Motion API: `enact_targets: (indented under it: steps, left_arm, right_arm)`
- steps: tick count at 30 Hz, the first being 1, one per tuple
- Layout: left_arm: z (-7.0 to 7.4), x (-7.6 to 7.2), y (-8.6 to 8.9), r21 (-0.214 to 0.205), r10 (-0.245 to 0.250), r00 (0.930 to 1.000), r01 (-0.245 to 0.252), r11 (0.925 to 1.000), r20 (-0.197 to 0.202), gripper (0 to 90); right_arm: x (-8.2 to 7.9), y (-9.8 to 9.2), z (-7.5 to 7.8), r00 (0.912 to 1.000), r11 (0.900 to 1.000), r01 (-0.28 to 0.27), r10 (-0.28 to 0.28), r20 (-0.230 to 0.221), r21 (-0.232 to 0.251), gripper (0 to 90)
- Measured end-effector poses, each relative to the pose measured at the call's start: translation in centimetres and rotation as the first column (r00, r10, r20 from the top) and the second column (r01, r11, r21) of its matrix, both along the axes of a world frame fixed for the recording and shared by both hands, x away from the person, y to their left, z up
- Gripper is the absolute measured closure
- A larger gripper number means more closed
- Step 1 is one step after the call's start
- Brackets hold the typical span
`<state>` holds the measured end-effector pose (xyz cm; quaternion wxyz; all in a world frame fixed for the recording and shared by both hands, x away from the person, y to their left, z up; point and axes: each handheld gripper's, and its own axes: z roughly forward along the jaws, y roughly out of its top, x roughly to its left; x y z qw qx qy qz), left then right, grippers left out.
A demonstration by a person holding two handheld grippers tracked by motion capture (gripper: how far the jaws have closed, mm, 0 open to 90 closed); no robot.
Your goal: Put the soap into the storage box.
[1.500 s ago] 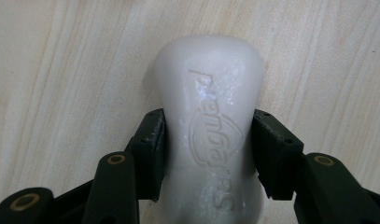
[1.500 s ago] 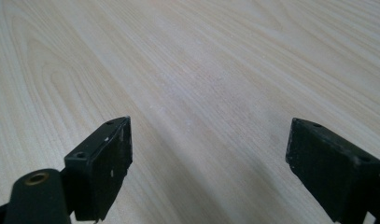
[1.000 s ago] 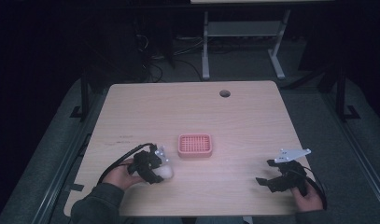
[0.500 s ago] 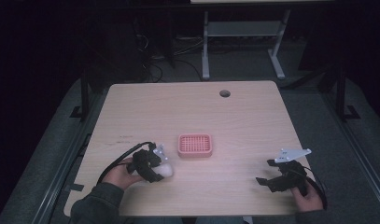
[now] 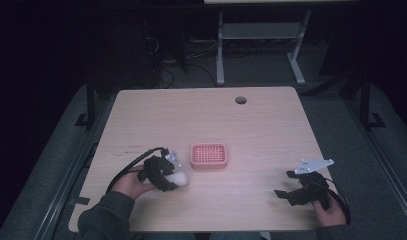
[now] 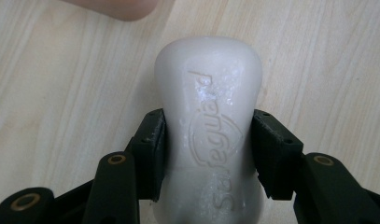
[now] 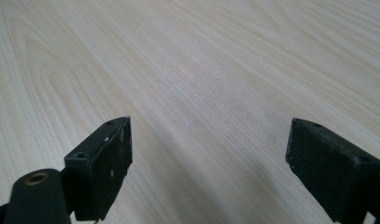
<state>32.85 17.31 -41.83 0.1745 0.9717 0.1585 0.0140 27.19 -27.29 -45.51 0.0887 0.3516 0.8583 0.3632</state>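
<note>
White soap bar (image 6: 208, 135) clamped in the left hand-held gripper (image 5: 167, 176); pink soap dish (image 5: 209, 155) holds nothing.

The ribbed dish sits mid-worktop (image 5: 251, 125), just beside the left hand-held gripper, its tray bare. The bar, embossed with lettering, is pinched at its waist between both black pads, over the wood near the front left edge. The right hand-held gripper (image 5: 291, 190) rests at front right, jaws spread wide, gripping nothing.

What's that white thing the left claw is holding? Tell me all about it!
It is a white bar of soap, smooth and waxy, pinched in at the waist, with raised lettering on top. The left gripper squeezes its narrow middle between two black pads. In the high view it sits just left of the pink soap dish, above the wooden table.
</note>
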Motion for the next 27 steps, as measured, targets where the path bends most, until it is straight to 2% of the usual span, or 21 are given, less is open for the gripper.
enact_targets:
  steps: [6, 27]
  left_arm:
    - [0.5, 0.6, -0.6, 0.003, -0.018, 0.9998, 0.018, 0.9998, -0.007, 49.9]
    - [2.1, 2.5, -2.1, -0.013, -0.032, 0.9995, 0.032, 0.9994, -0.005, 49.9]
  right_arm:
    - [0.0, -0.1, 0.0, 1.0, 1.0, 0.001, -0.001, 0.001, 0.004, 14.3]
    - [0.0, -0.1, 0.0, 1.0, 0.9999, 0.0, 0.0, 0.002, 0.012, 14.3]
